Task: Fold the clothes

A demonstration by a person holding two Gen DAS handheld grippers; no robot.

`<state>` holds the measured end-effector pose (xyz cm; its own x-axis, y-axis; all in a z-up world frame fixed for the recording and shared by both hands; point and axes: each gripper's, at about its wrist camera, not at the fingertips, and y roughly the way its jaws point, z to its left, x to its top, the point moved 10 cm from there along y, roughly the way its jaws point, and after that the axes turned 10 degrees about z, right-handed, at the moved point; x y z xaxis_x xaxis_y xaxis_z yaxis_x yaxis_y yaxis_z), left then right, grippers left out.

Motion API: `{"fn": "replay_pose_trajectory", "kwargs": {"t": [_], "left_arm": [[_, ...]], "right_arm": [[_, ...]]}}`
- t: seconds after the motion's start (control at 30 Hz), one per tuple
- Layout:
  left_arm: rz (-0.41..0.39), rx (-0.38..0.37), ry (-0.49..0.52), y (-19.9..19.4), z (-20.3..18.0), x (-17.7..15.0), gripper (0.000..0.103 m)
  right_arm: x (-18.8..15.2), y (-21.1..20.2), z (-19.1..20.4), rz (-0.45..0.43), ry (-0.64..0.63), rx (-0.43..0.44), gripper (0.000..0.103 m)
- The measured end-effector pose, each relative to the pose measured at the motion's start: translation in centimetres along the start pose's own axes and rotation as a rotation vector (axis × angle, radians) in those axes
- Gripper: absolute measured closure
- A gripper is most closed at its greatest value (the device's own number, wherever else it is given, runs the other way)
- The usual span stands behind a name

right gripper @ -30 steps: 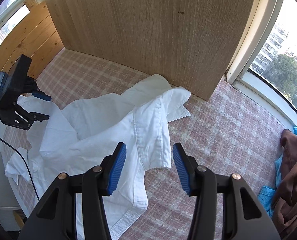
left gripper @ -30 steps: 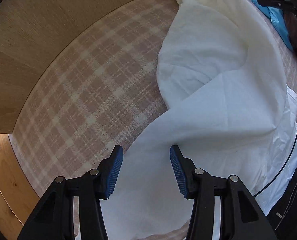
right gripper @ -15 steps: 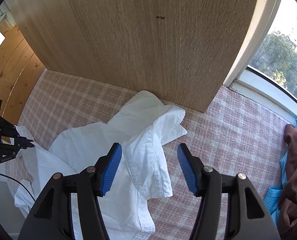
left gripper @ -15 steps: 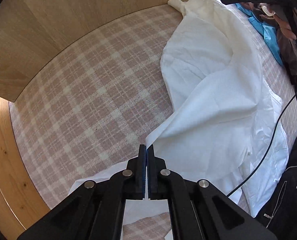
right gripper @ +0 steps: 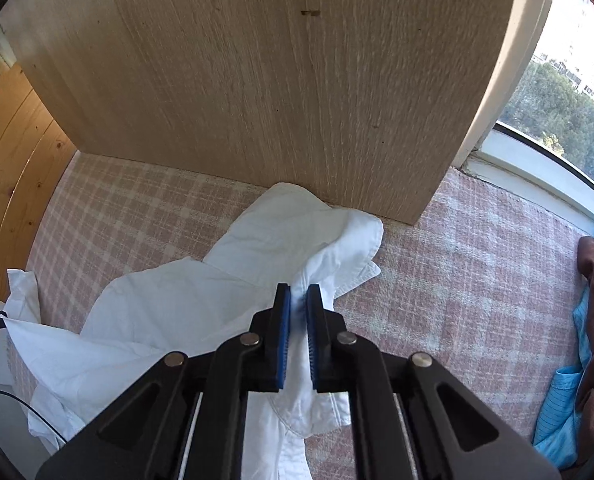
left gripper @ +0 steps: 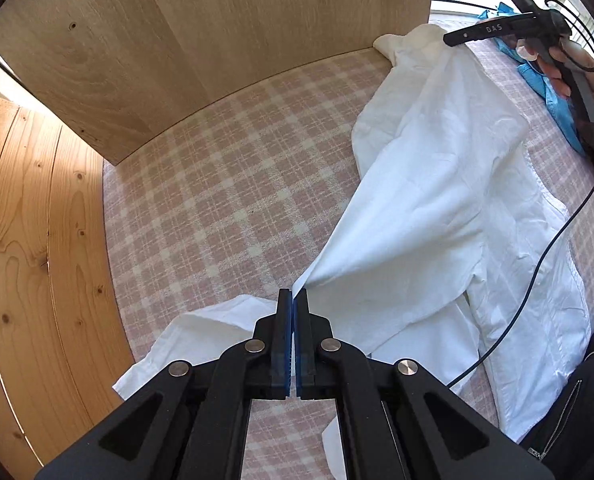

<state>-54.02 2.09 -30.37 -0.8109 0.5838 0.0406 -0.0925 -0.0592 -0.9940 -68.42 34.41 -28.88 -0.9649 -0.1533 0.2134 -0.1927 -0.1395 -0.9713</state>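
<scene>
A crumpled white shirt (left gripper: 437, 168) lies across the pink plaid cover (left gripper: 217, 200). My left gripper (left gripper: 295, 294) is shut on a thin edge of it, and the cloth rises in a taut ridge to the blue pads. In the right wrist view the same shirt (right gripper: 169, 308) spreads to the lower left, its collar end (right gripper: 349, 236) against the wooden panel. My right gripper (right gripper: 298, 296) is shut on a bunched fold of it near that end, with white fabric filling the narrow gap between the pads. A hand (left gripper: 553, 68) holds that gripper at the far right.
An upright light wooden panel (right gripper: 277, 80) backs the cover. Pine boards (left gripper: 37, 240) line the left side. Blue and brown clothes (right gripper: 593, 300) are piled at the right, under a window (right gripper: 557, 100). A black cable (left gripper: 537, 272) crosses the shirt, and a black jacket (left gripper: 577, 420) is at the lower right.
Both grippers went from open to shut on the shirt, the left first, the right just now. The left gripper has risen and pulled the shirt's edge up; the right moved closer to the panel.
</scene>
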Motion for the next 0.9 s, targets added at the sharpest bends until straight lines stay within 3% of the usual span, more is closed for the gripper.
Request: {"fn": "replay_pose_trajectory", "kwargs": {"t": [0.1, 0.17, 0.27, 0.37, 0.47, 0.53, 0.63, 0.7, 0.73, 0.83, 0.9], "left_arm": [[-0.049, -0.020, -0.070, 0.0, 0.4, -0.7, 0.103], [-0.001, -0.006, -0.084, 2.6, 0.5, -1.1, 0.103], [0.074, 0.012, -0.086, 6.8, 0.4, -1.4, 0.103], [0.142, 0.036, -0.066, 9.8, -0.2, -2.1, 0.103], [0.146, 0.022, -0.095, 10.1, 0.1, -3.1, 0.098], [0.120, 0.018, -0.133, 8.7, 1.0, -3.6, 0.094], [0.074, 0.041, -0.197, 6.1, 2.9, -4.8, 0.081], [0.061, 0.074, -0.229, 4.4, 3.9, -6.3, 0.078], [0.055, 0.083, -0.244, 3.6, 4.2, -7.0, 0.076], [0.038, 0.015, -0.255, 2.3, 2.8, -10.2, 0.071], [0.062, 0.022, -0.240, 2.7, 1.0, -13.0, 0.066]], "right_arm": [[0.5, -2.7, 0.0, -0.114, 0.039, 0.092, 0.095], [1.3, -3.4, 0.1, -0.162, 0.047, 0.119, 0.095], [2.1, 0.1, 1.0, -0.098, 0.008, 0.074, 0.094], [2.1, 3.0, 1.1, -0.028, -0.013, -0.012, 0.081], [1.3, 2.1, 1.2, -0.035, -0.051, 0.001, 0.074], [0.6, 0.2, 0.2, -0.062, -0.054, -0.004, 0.061], [-1.6, -3.3, -0.8, -0.104, -0.064, -0.024, 0.060], [-3.9, -5.1, -0.3, -0.124, -0.099, 0.004, 0.060], [-5.2, -5.3, 0.8, -0.113, -0.132, 0.034, 0.060], [-9.8, -3.7, 5.7, -0.015, -0.270, 0.106, 0.060], [-13.0, -1.8, 8.8, 0.036, -0.374, 0.090, 0.060]]}}
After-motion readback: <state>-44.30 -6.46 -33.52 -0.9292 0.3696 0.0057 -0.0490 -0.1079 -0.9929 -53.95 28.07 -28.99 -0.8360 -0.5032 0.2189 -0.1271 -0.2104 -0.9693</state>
